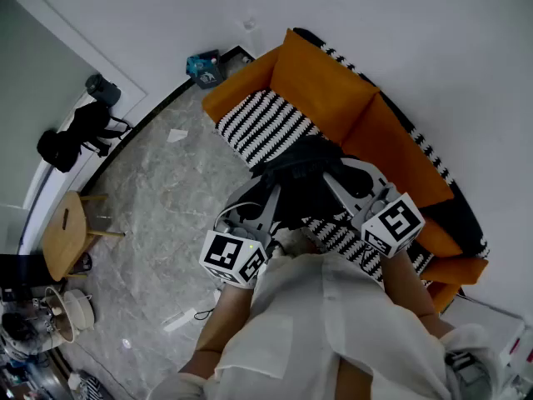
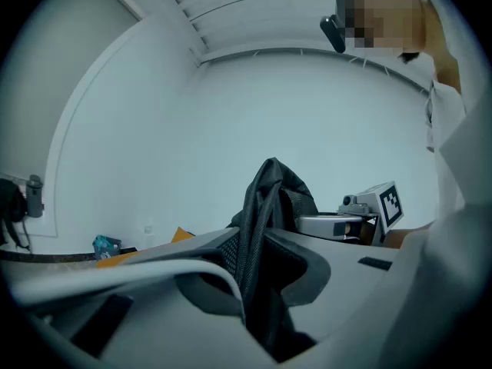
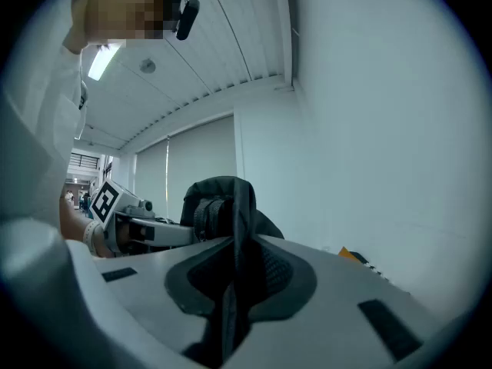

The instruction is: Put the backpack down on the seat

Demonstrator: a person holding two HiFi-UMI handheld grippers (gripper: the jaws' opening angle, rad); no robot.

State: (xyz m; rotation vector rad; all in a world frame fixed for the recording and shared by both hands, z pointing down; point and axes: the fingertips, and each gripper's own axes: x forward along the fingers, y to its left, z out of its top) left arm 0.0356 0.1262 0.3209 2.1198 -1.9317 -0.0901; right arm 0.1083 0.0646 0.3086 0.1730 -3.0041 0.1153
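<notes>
Overhead; seemingly upturned close-ups; backpack [image 1: 304, 183] shared

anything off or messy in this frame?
Only minor things. Paper scraps and a loose cable lie on the floor. The backpack is bunched where the left gripper and right gripper pinch its fabric. Nothing looks spilled or damaged.

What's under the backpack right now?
The striped seat cushion shows beyond the edges of the backpack. The patch directly beneath is covered, so contact cannot be judged.
</notes>
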